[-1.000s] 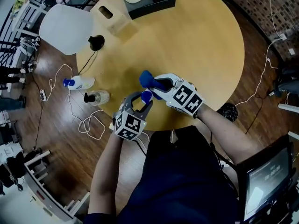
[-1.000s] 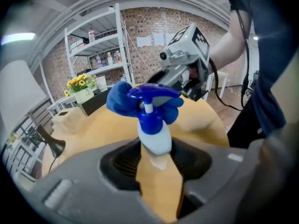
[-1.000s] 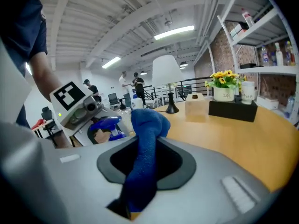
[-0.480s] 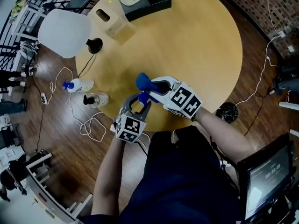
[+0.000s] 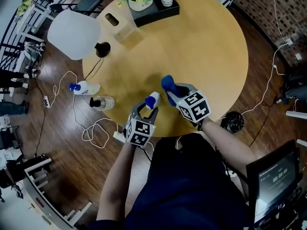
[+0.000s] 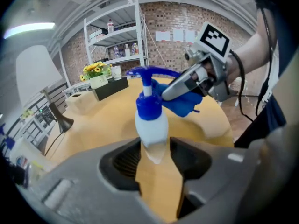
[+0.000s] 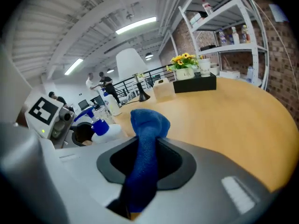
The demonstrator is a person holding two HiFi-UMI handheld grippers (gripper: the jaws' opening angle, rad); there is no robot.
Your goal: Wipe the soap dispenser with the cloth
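Observation:
A small white soap dispenser (image 5: 152,100) with a blue pump stands out from my left gripper (image 5: 148,110), near the front edge of the round wooden table (image 5: 211,42). In the left gripper view both jaws press on the lower body of the soap dispenser (image 6: 152,125), so my left gripper (image 6: 154,155) is shut on it. My right gripper (image 5: 172,91) is shut on a blue cloth (image 5: 167,84), a short gap to the dispenser's right. The cloth (image 7: 147,143) rises as a wad between the jaws of my right gripper (image 7: 145,171). Off to the left there, the dispenser (image 7: 99,127) stays apart from the cloth.
A lamp with a white shade (image 5: 74,32), a wooden tissue box (image 5: 120,25) and a black tray (image 5: 153,8) with flowers and a cup stand at the table's far side. Two bottles (image 5: 86,86) and cables lie on the floor at left. A metal shelf (image 6: 117,36) stands beyond the table.
The right gripper has drawn the cloth off the dispenser's pump, to the right, and rolled. A gap now shows between cloth and dispenser. The left gripper keeps its hold.

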